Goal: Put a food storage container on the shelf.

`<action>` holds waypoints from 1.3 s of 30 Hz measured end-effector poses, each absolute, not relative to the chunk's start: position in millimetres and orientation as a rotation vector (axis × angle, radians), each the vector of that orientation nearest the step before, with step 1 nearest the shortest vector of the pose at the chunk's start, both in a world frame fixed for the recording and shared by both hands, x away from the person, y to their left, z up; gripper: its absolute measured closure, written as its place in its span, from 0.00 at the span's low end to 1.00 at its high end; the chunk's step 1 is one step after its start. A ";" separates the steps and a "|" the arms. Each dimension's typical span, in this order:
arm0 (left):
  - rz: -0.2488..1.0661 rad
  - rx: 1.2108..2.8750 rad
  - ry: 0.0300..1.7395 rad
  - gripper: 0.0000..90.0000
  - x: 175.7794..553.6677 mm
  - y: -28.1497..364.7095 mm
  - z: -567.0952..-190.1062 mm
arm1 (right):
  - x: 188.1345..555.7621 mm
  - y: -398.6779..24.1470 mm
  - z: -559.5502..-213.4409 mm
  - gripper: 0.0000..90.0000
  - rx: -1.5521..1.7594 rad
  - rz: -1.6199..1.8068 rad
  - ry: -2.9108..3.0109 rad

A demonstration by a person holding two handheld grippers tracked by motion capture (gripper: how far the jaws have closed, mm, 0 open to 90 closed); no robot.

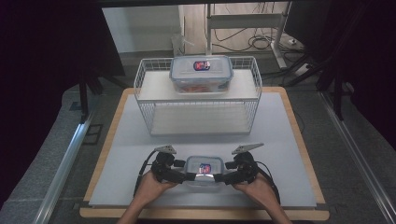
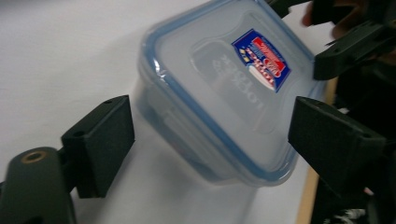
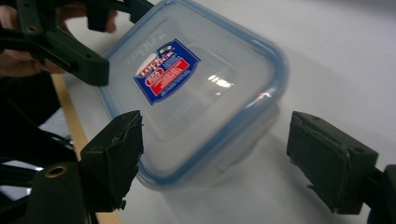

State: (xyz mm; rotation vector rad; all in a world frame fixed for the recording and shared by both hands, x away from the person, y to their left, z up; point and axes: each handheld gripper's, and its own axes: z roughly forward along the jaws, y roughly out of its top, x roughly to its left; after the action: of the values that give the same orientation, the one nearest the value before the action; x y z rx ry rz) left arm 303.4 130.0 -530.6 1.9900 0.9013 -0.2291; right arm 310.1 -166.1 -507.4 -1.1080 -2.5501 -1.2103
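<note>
Grippers flank the small container (image 1: 203,170) near the table's (image 1: 289,140) front edge in the high view, left gripper (image 1: 187,176) and right gripper (image 1: 223,176) at its sides. Left gripper view: container corner between wide jaws, gaps both sides. Right gripper view: likewise, jaws spread, pads not pressing.

You are working in a lab-like recording room: a white board on a wooden-edged table (image 1: 299,140), black curtains (image 1: 42,70) at both sides, loose cables (image 1: 261,43) and grey metal desk legs (image 1: 280,42) on the floor beyond.
</note>
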 end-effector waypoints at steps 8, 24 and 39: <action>-0.248 1.986 0.916 0.28 296.7 132.6 -528.3 | 311.8 -169.3 -509.3 0.37 -1.120 -1.202 -2.444; -0.314 1.856 0.939 0.59 282.2 150.8 -528.8 | 292.1 -186.9 -510.4 0.61 -1.170 -1.309 -2.298; -0.344 1.783 0.970 0.63 276.5 155.7 -533.3 | 289.9 -189.2 -514.9 0.62 -1.224 -1.350 -2.200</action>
State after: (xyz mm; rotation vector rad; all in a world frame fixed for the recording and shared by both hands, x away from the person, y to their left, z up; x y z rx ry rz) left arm 276.5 155.7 -533.3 1.7826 0.9699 -0.3445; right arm 289.9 -189.2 -514.9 -1.2243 -2.1999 -1.3504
